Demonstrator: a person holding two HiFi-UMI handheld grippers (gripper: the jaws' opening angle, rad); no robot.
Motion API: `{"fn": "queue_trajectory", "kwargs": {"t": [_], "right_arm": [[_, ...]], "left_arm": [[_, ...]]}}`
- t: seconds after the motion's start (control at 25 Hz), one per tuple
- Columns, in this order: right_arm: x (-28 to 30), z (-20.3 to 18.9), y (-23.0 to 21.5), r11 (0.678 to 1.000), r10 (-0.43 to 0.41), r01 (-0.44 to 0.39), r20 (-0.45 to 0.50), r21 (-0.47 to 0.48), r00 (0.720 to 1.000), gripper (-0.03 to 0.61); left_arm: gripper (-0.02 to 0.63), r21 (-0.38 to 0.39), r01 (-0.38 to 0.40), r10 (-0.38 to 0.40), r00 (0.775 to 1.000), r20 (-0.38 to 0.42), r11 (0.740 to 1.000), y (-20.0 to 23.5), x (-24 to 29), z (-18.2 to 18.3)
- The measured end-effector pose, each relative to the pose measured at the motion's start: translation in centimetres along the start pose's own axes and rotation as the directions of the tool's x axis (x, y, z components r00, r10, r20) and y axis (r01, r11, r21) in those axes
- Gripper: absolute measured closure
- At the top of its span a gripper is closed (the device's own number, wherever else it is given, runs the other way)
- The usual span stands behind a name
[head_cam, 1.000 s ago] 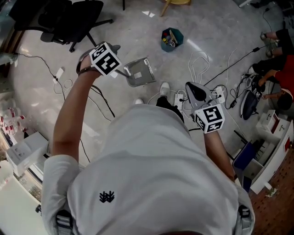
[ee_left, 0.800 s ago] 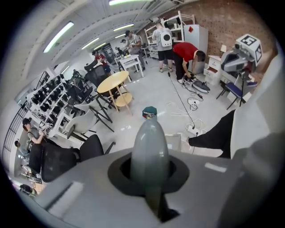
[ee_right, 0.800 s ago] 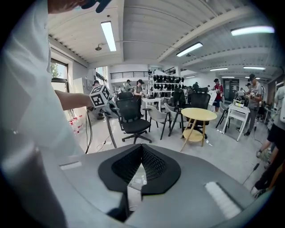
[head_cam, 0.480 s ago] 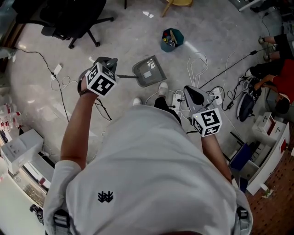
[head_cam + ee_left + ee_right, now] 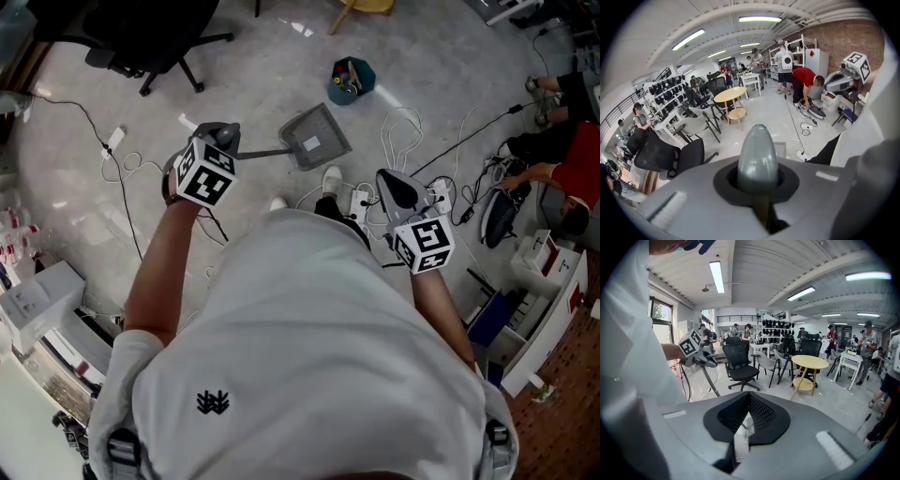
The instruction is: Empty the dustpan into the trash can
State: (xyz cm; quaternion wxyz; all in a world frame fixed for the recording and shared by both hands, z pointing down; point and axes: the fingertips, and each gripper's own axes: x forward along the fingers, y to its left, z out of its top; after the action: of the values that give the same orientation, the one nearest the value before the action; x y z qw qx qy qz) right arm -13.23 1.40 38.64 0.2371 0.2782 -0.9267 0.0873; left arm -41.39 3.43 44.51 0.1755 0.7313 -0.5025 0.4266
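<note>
Head view: I am holding my left gripper [image 5: 223, 142] at 10 o'clock in the frame, and its jaws are clamping the thin handle of the dustpan [image 5: 314, 139]. The pan is sitting at 3 o'clock from that gripper. The teal trash can [image 5: 336, 87] is standing at 1 o'clock from the pan, apart from it, with litter showing inside. My right gripper [image 5: 392, 180] is hovering at 4 o'clock from the pan, above a tangle of white cables [image 5: 403, 127].

Left gripper view: the jaws are closing on the grey, rounded handle end [image 5: 757, 157], which is poking up between them. An edge of the pan is peeking out just behind it at 1 o'clock.

Right gripper view: the jaws are drawn in to a narrow slit and are gripping nothing. A black office chair [image 5: 739, 364] is standing at 12 o'clock beyond them, and a round yellow table [image 5: 809, 363] at 2 o'clock.
</note>
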Motion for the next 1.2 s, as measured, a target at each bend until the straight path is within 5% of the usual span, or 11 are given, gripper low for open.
{"fn": "queue_trajectory", "kwargs": {"t": [1.2], "right_arm": [[1.3, 0.9, 0.8, 1.0, 0.014, -0.014, 0.007, -0.009, 1.0, 0.578]], "left_arm": [[0.551, -0.014, -0.013, 0.012, 1.0, -0.027, 1.0, 0.6, -0.3, -2.7]]}}
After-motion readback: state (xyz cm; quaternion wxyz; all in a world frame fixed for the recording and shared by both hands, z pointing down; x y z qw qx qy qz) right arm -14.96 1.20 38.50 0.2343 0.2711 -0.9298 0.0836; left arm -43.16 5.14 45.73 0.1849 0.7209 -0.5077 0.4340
